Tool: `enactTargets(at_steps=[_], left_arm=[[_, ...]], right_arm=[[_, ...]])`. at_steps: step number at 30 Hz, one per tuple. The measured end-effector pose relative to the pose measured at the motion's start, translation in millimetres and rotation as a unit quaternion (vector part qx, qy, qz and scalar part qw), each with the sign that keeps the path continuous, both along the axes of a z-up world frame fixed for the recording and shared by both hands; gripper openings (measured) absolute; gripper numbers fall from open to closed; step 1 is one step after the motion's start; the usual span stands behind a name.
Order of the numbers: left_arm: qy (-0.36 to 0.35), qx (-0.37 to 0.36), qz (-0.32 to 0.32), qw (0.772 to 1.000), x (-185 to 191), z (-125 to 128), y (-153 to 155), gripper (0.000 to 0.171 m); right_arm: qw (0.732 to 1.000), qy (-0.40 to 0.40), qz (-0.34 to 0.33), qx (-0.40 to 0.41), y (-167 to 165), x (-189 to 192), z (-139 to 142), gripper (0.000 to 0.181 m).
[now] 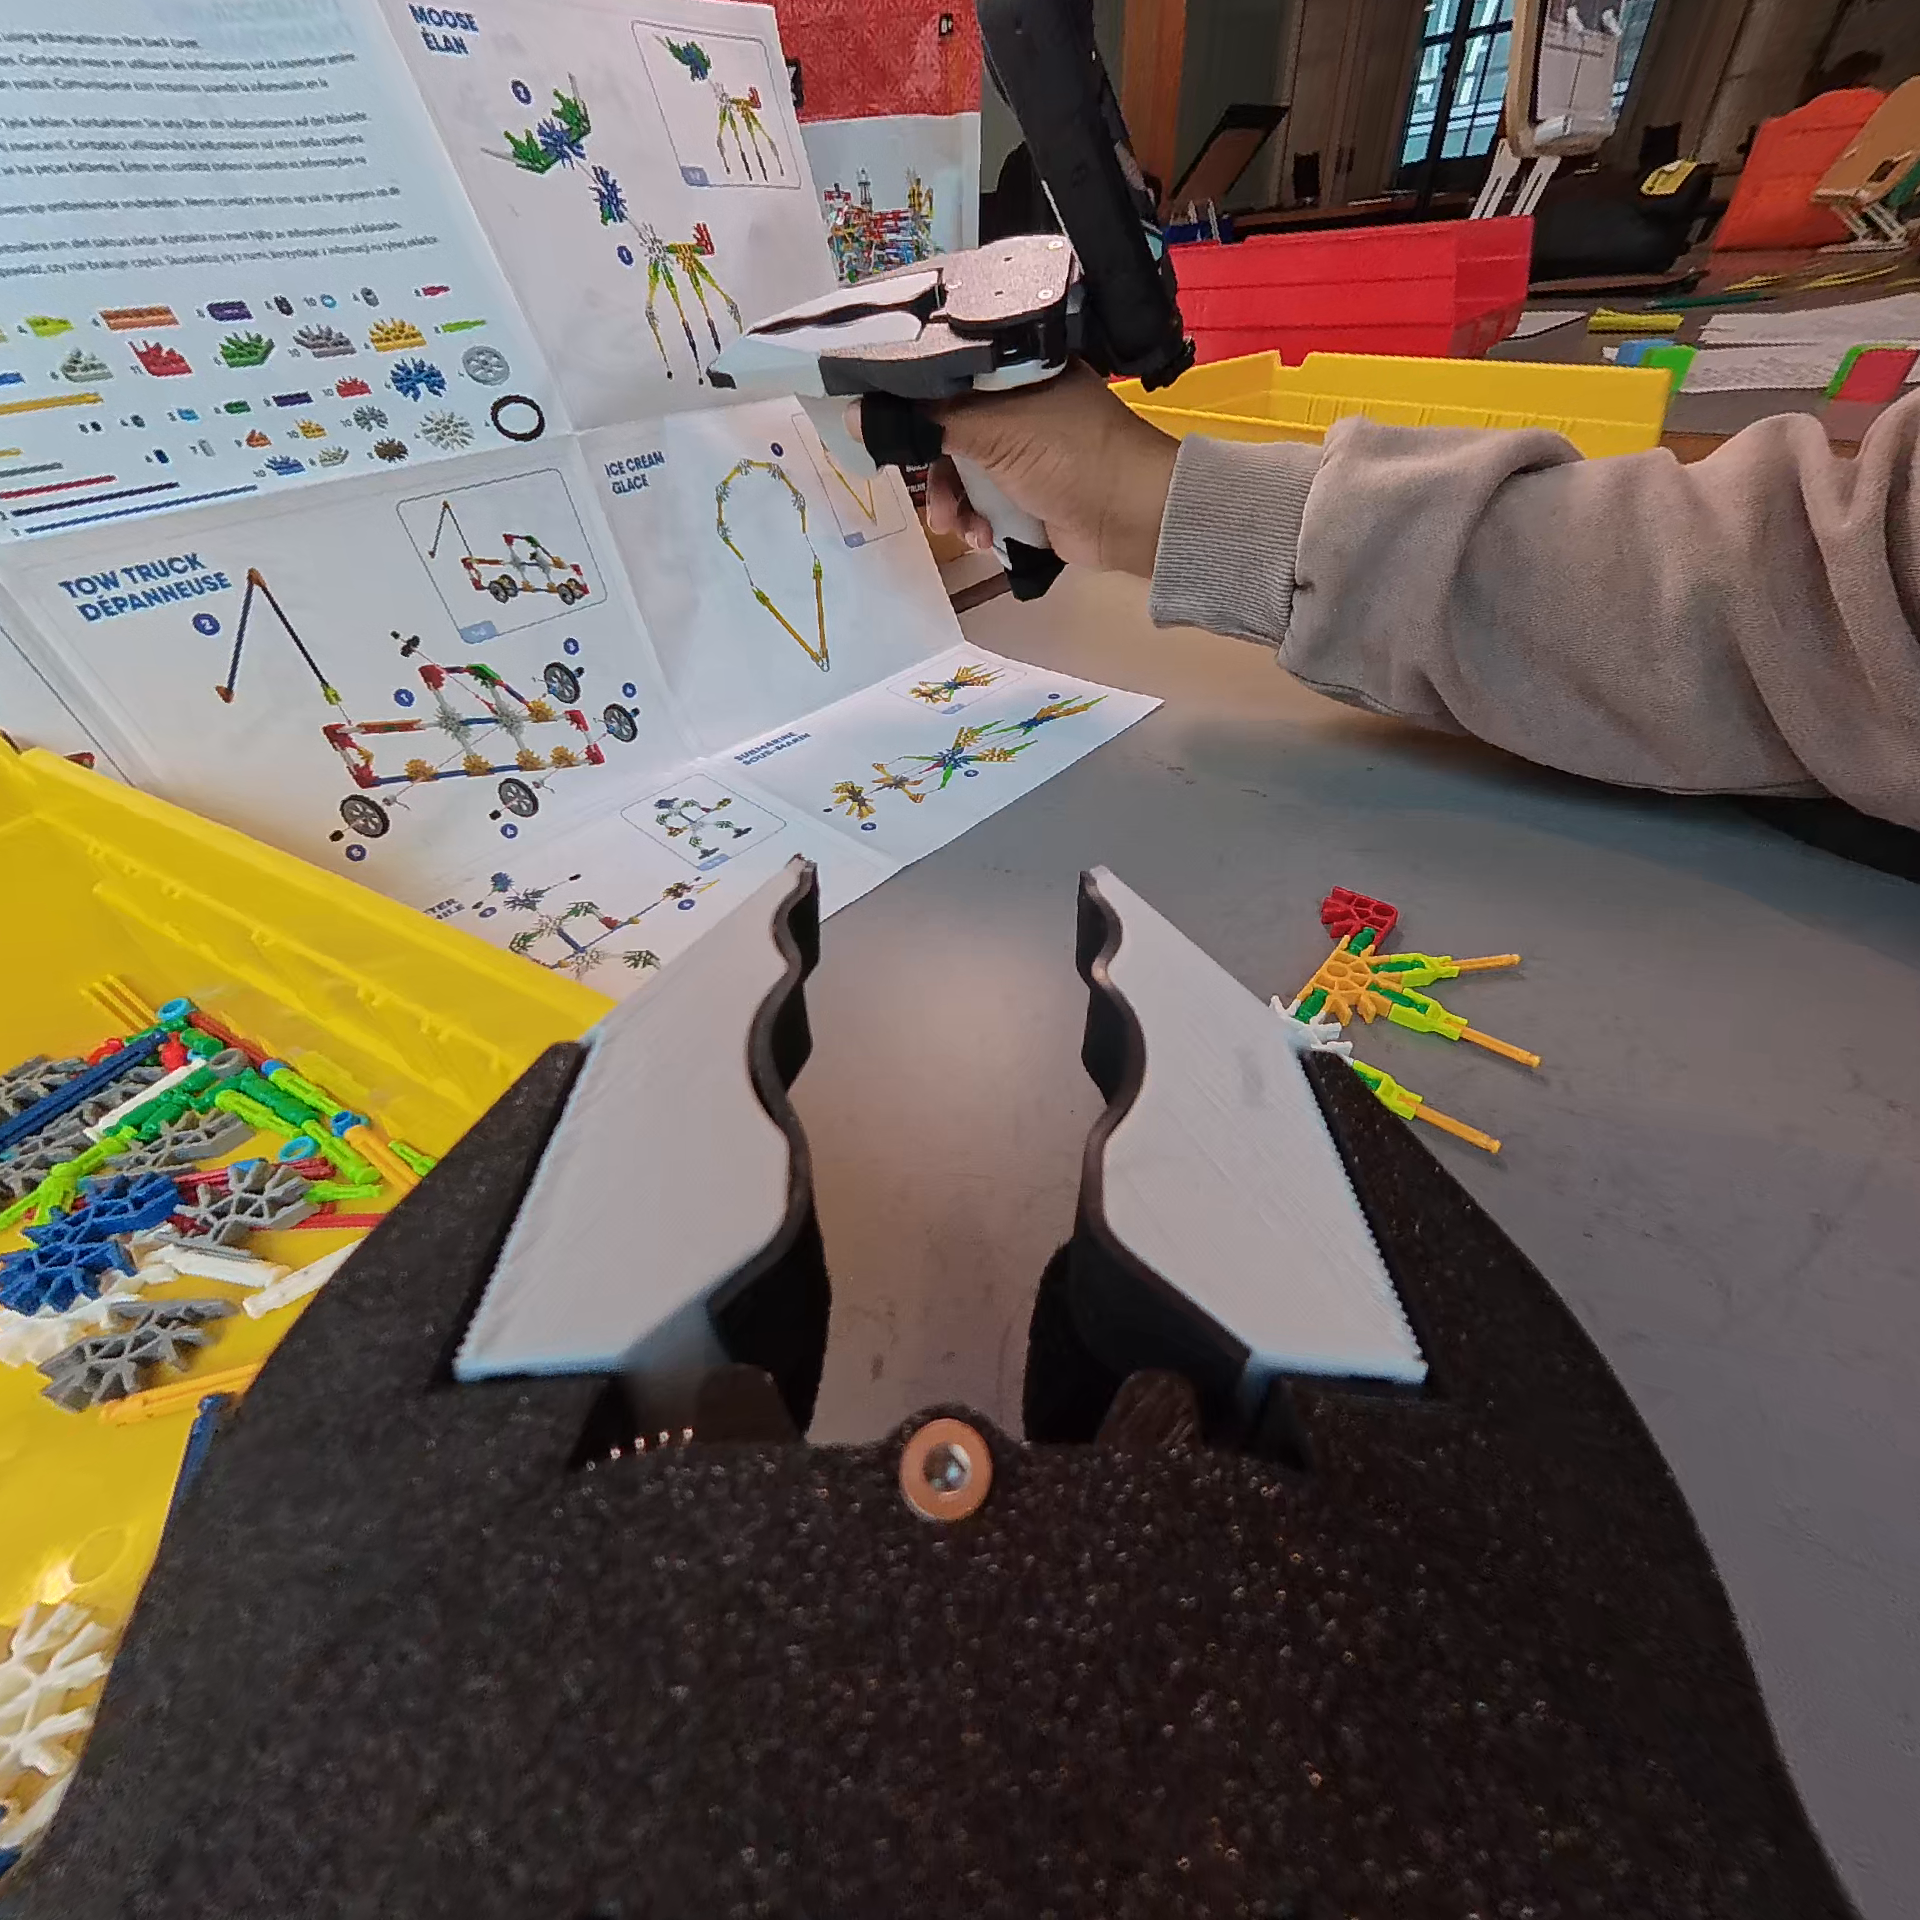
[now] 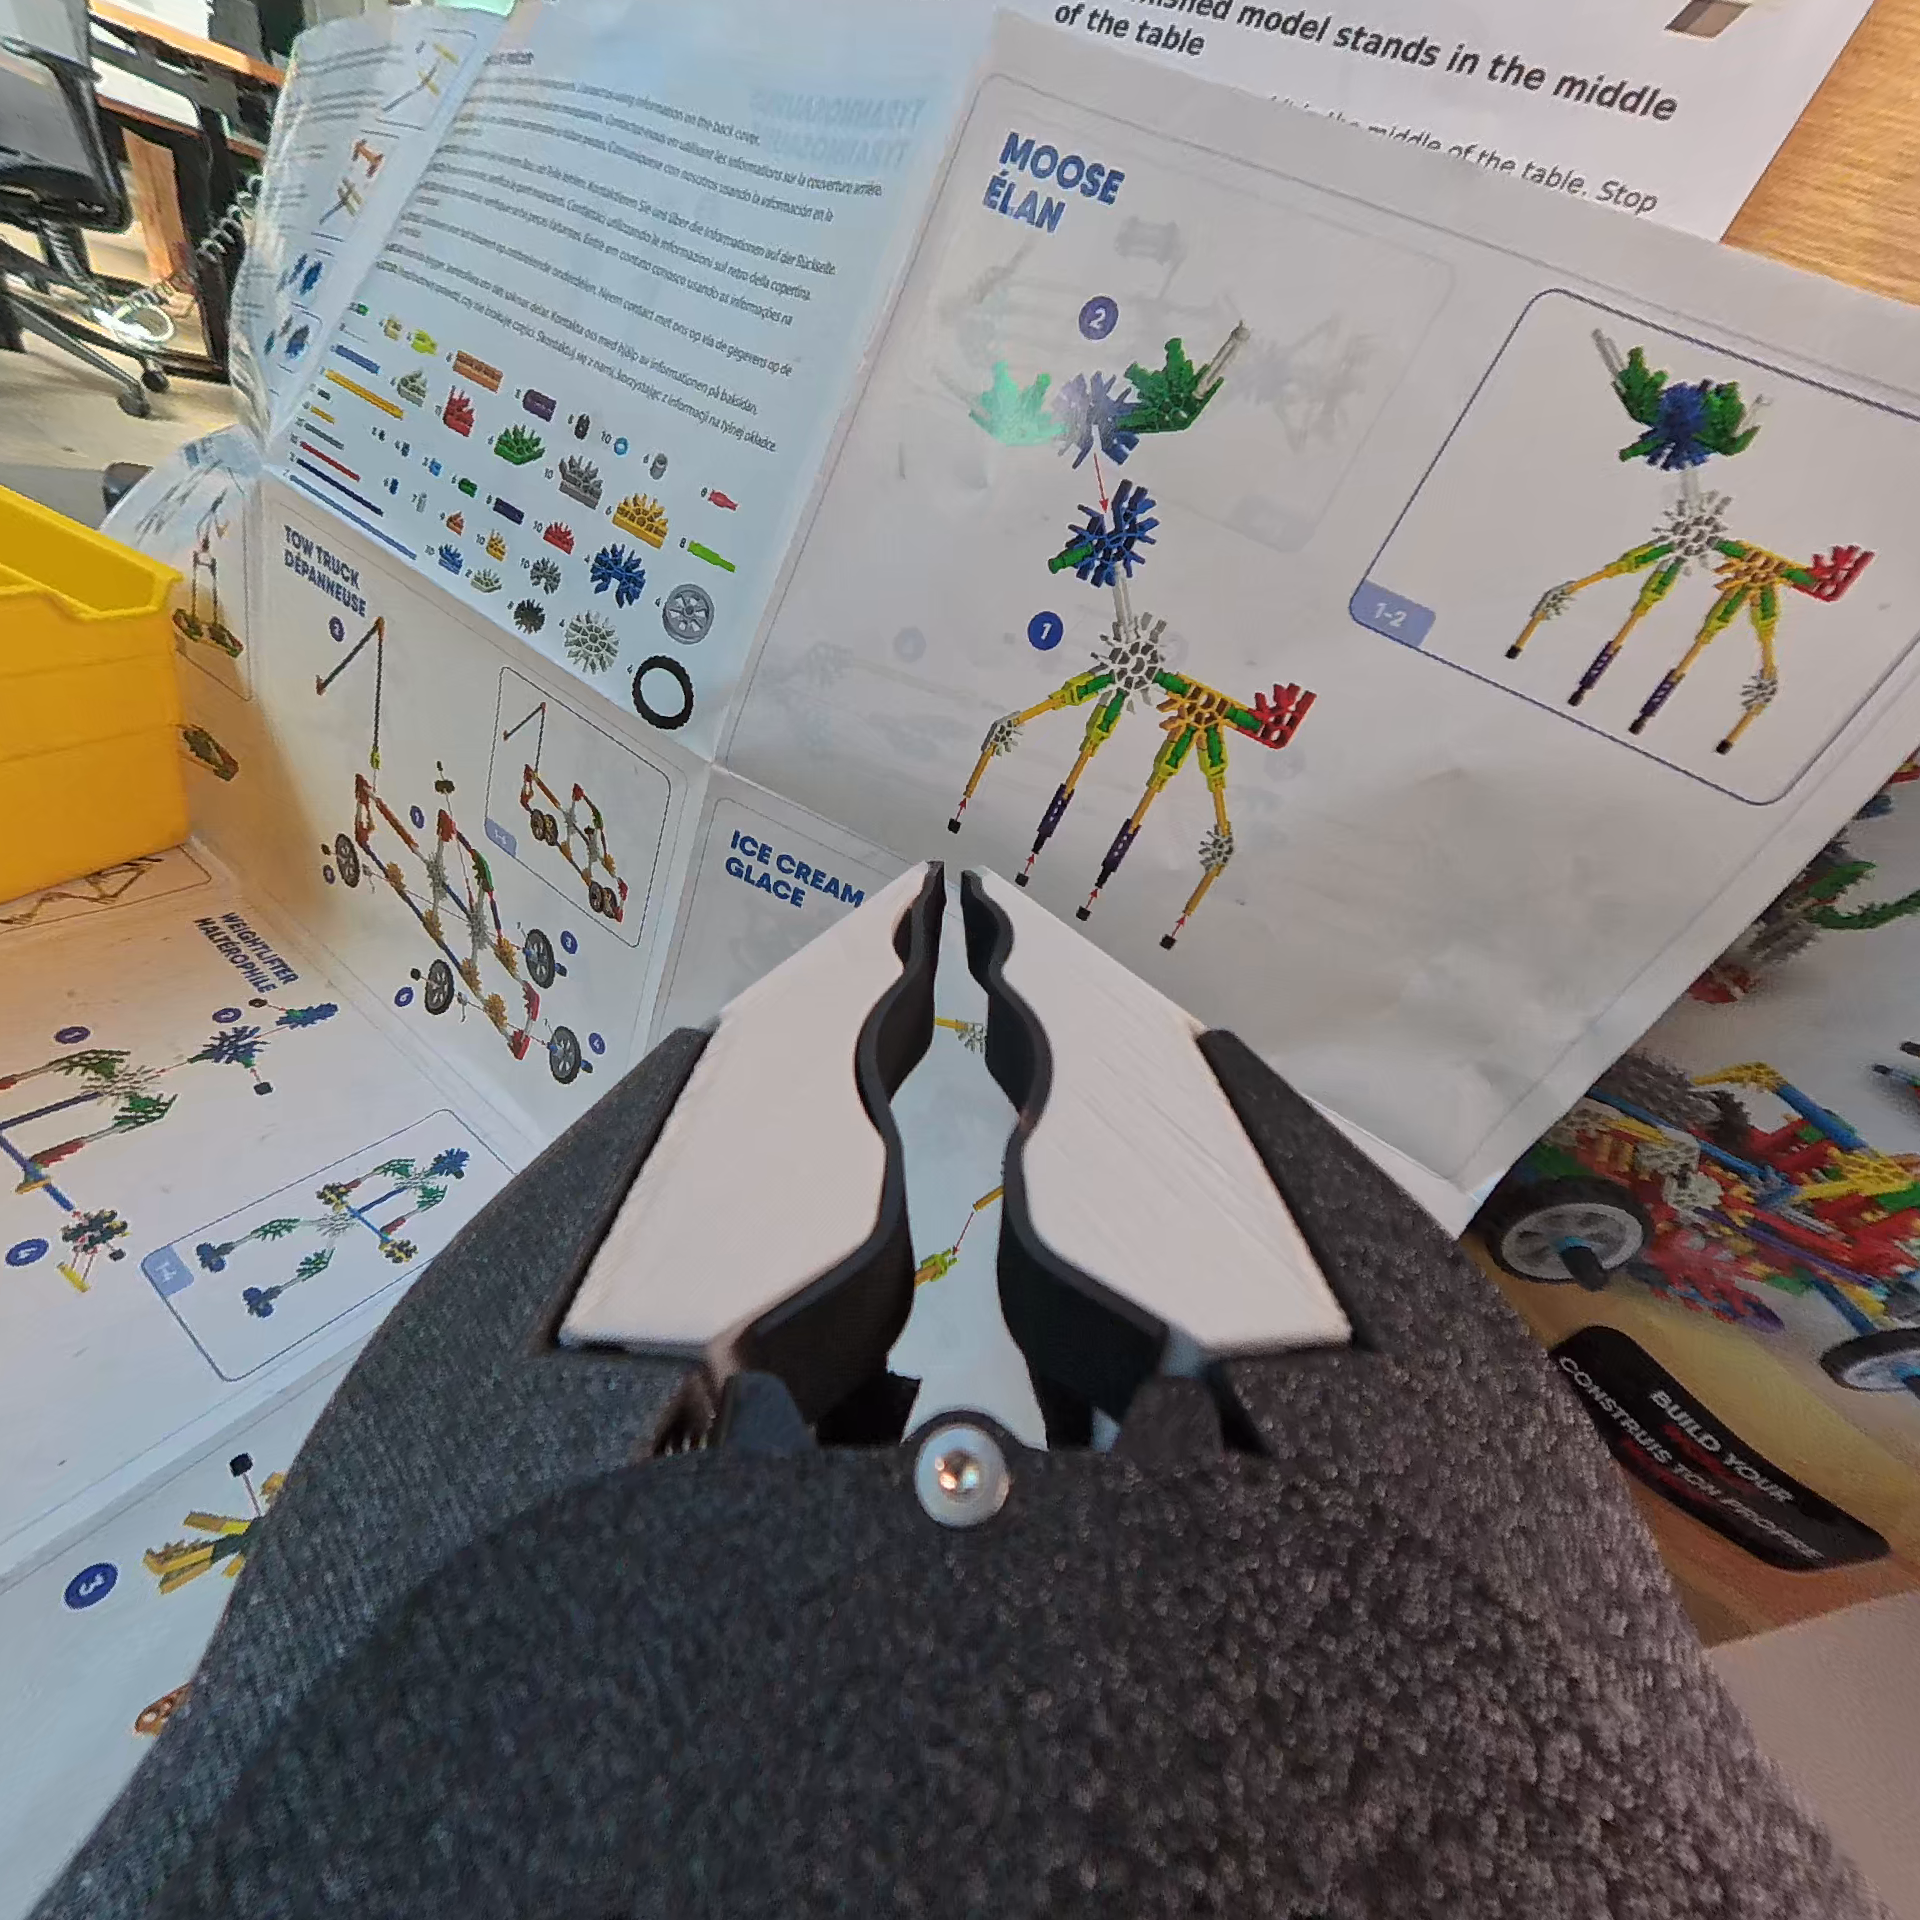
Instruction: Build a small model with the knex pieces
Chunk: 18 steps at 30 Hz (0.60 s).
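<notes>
Toy rod pieces (image 1: pixel 1392 1003) joined in red, orange, green and yellow lie on the grey worktop (image 1: pixel 1558 1299) at 3 o'clock of the left gripper (image 1: pixel 945 894). Its fingers are spread wide with nothing between them. At 9 o'clock a yellow bin (image 1: pixel 343 966) holds loose toy parts. At 12 o'clock a hand (image 1: pixel 1023 473) holds the right gripper (image 1: pixel 727 369) near the building sheet (image 1: pixel 623 582). From the right wrist, the right gripper (image 2: pixel 948 878) has fingers nearly pressed together, holding nothing, aimed at the building sheet (image 2: pixel 1299 883). At 4 o'clock is a toy box (image 2: pixel 1704 1288).
</notes>
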<state>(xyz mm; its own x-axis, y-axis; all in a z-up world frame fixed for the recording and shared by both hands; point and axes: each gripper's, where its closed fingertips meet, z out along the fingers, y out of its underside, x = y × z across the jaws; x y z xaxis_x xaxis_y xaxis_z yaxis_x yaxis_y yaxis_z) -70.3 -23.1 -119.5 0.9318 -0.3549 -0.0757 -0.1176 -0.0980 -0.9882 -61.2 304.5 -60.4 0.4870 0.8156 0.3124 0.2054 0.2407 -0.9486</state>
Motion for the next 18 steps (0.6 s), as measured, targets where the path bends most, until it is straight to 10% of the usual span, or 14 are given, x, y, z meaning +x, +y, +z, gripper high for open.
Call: enactTargets(at_steps=[18], left_arm=[[-0.001,0.031,0.035,0.999,-13.3,12.9,-2.0,0.049]], right_arm=[[1.0,0.001,-0.004,0.0,-1.0,-1.2,0.9,0.004]])
